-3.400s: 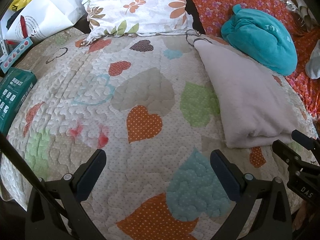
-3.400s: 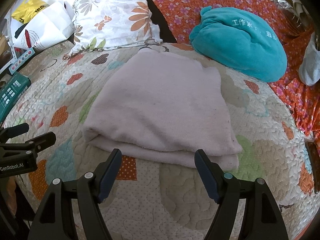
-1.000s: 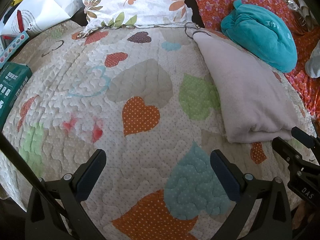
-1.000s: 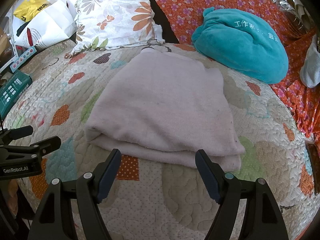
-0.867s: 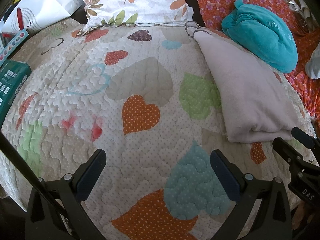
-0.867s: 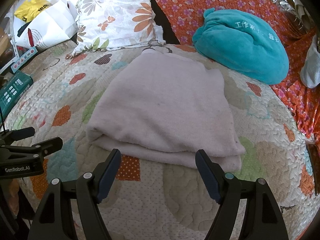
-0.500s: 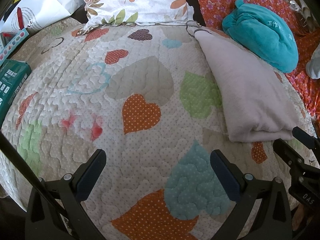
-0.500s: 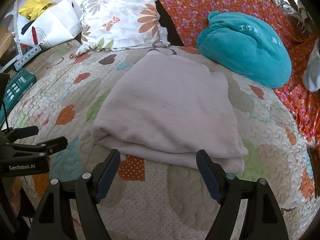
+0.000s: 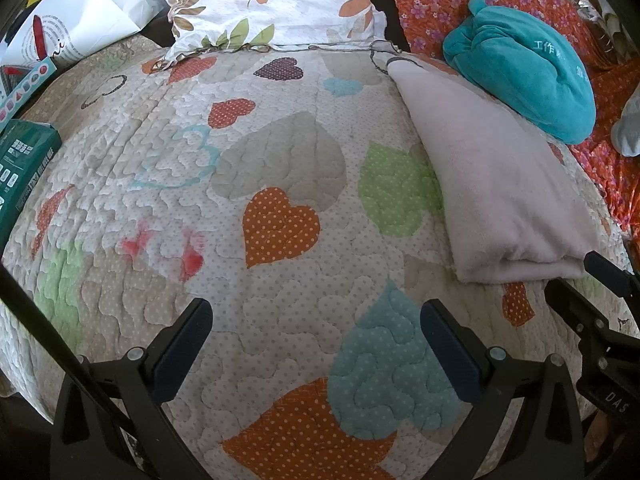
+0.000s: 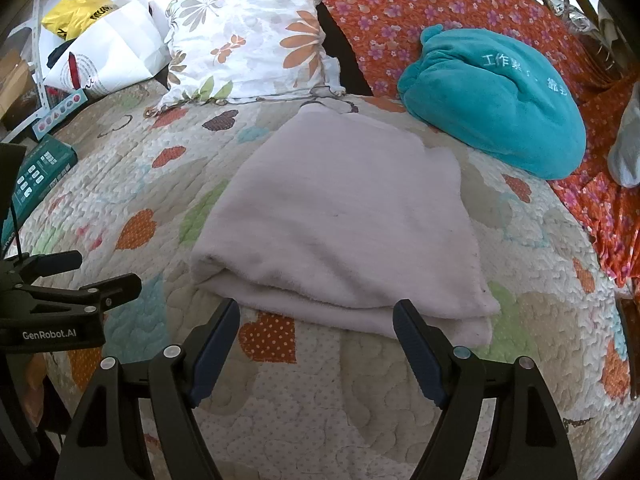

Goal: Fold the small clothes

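Scanning left to right: my left gripper (image 9: pixel 316 344) hangs open over bare quilt (image 9: pixel 280 160), the folded pale garment (image 10: pixel 344 220) off to its right. My right gripper (image 10: pixel 316 344), jaws wide and empty, faces the garment's near folded edge, clearly nearer.

Green box (image 9: pixel 24 168) cut by the left edge, grey cloth (image 10: pixel 628 148) by the right.

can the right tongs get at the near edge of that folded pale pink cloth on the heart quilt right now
Probably yes. The right tongs stand open just short of the folded pale pink cloth, whose near edge lies on the heart-patterned quilt with nothing between. The left tongs sit off to the side, clear of that path.
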